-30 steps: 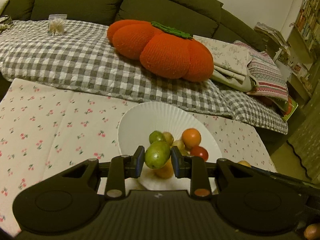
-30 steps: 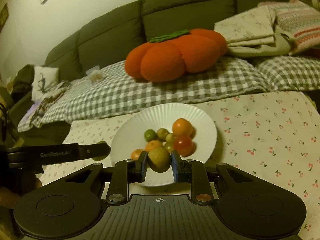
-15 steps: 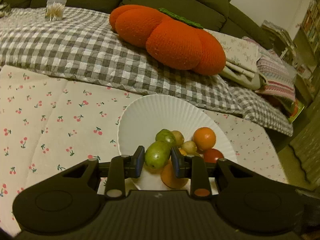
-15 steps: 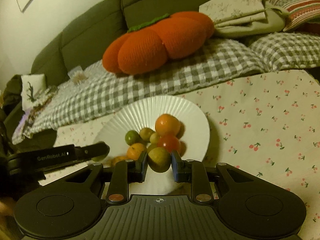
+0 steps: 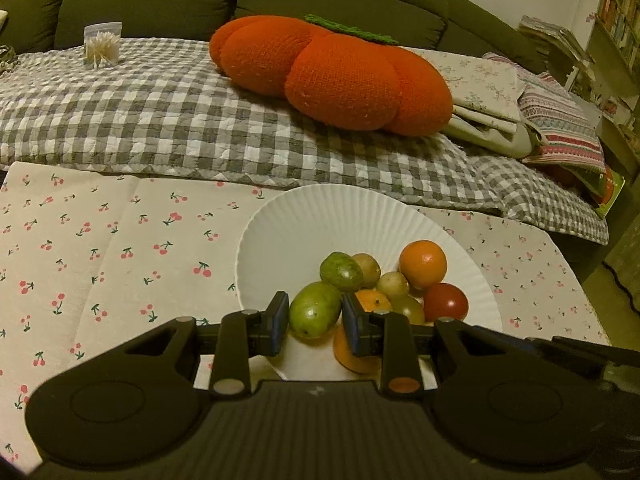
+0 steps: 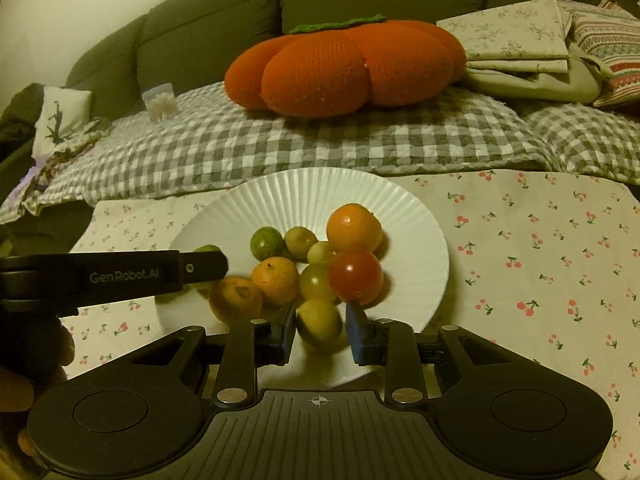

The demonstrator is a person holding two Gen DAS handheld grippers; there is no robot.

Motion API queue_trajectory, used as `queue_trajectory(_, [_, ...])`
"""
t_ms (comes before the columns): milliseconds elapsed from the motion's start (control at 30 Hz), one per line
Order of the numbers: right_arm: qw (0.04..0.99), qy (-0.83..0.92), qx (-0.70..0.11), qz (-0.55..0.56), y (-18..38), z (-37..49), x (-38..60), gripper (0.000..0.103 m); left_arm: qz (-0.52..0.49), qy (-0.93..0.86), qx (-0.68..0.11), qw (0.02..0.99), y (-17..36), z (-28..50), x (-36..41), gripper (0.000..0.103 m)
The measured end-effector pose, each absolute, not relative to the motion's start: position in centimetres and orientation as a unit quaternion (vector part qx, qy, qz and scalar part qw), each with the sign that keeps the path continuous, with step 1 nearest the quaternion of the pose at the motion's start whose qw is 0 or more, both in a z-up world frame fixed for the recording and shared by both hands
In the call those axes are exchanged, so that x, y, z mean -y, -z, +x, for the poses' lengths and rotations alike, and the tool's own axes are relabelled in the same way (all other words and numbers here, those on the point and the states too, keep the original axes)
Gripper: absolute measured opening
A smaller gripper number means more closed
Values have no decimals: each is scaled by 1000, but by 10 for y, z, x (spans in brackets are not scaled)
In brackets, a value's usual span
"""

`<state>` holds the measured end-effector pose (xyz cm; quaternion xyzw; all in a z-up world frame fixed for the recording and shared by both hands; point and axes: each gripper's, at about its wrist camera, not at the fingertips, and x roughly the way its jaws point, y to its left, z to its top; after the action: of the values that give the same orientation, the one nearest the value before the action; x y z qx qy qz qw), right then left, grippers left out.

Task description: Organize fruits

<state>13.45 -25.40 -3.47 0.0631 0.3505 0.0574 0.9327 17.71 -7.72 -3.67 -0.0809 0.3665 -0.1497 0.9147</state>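
A white fluted paper plate (image 5: 320, 208) on the cherry-print cloth holds several small fruits: oranges, a red tomato (image 5: 445, 301) and green and yellow ones. My left gripper (image 5: 315, 305) is shut on an oval green fruit (image 5: 314, 316) over the plate's near left part. In the right wrist view the same plate (image 6: 304, 188) shows. My right gripper (image 6: 321, 314) hangs low over its near edge and its jaws are opening. A round yellow-green fruit (image 6: 319, 322) sits between them, blurred, with a gap at the right pad. One left-gripper finger (image 6: 200, 266) reaches in from the left.
Behind the table a sofa has a grey checked blanket (image 5: 160, 120), a big orange pumpkin cushion (image 5: 332, 76) and folded linen (image 6: 516, 40). A jar of cotton swabs (image 5: 102, 44) stands at the far left. Cherry-print cloth (image 6: 540, 260) lies bare on both sides of the plate.
Both grippers have sunk closer to the plate. The right jaws have parted from the yellow-green fruit they gripped. The left gripper keeps hold of the green fruit.
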Motion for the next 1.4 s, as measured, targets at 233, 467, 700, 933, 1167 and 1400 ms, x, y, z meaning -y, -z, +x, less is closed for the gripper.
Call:
queue_trajectory(233, [936,-55,-338,86,22,130,262,32,-81,141,-346,924,21,165,71,55])
queue_trajectory(467, [936,-39,-329,119,10,124,277,32,-81,134,-330,931,0,150,60,58])
queue_trajectory(700, [936,-50,-328,120,5,108,270,38,-74,117,-331,933,-7,121,52,64])
queue_trajectory(933, [938,-67,-326,93,-7,75,250,48,-71,74,-345,933,-13,82,36,68])
queue_trajectory(1167, [946,-60,-308,79,-24,36,236,71,-45,49,-328,942,-21,35,26,81])
queue_trajectory(1400, [947,-45,-308,76,-27,-5,225,87,-39,51,-344,937,-19,-4,22,92])
